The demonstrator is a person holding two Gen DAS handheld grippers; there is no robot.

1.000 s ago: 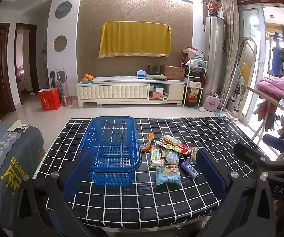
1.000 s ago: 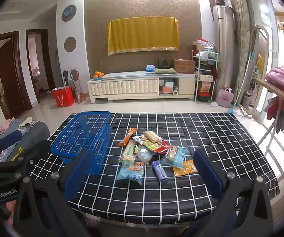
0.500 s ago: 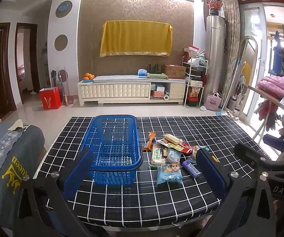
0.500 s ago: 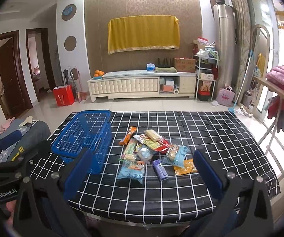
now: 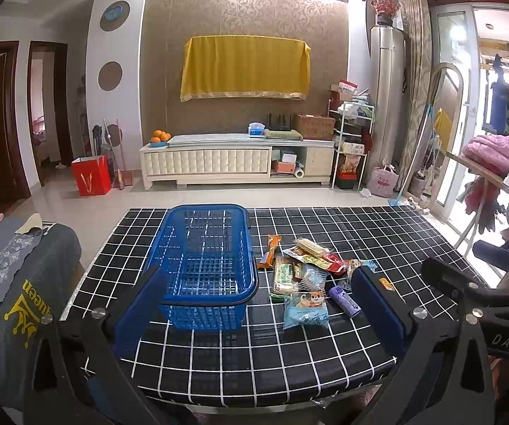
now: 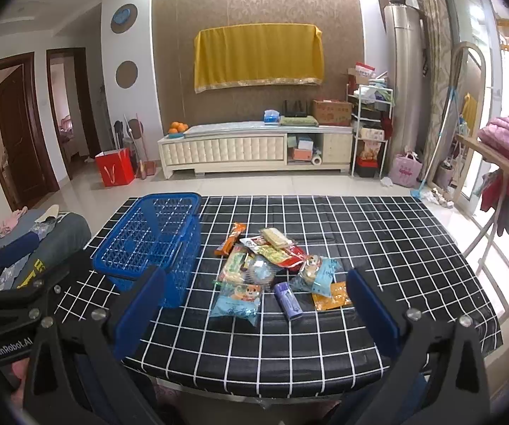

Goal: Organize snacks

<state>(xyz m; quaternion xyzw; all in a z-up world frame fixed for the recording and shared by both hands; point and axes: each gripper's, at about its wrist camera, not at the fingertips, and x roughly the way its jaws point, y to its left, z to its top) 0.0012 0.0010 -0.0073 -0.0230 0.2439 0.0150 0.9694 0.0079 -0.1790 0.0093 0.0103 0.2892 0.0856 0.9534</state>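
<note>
Both grippers have eased slightly nearer the table since a moment ago, little else changing; the left gripper (image 5: 259, 306) and right gripper (image 6: 254, 302) hang spread wide and empty above the near edge of the checked table (image 6: 413, 248); nearest lies a pale blue packet (image 6: 236, 301), beside it a purple tube (image 6: 288, 300), then the heaped snacks (image 6: 265, 255); the blue basket (image 5: 205, 258) to their left looks empty, so seemingly nothing is sorted yet; nothing blocks the reach.

Hidden and cut off

Your left gripper's finger (image 5: 378, 308) covers part of the snack pile (image 5: 304, 276); packet print is too small to read; the bench (image 6: 325, 361) near edge hides behind both grippers.
</note>
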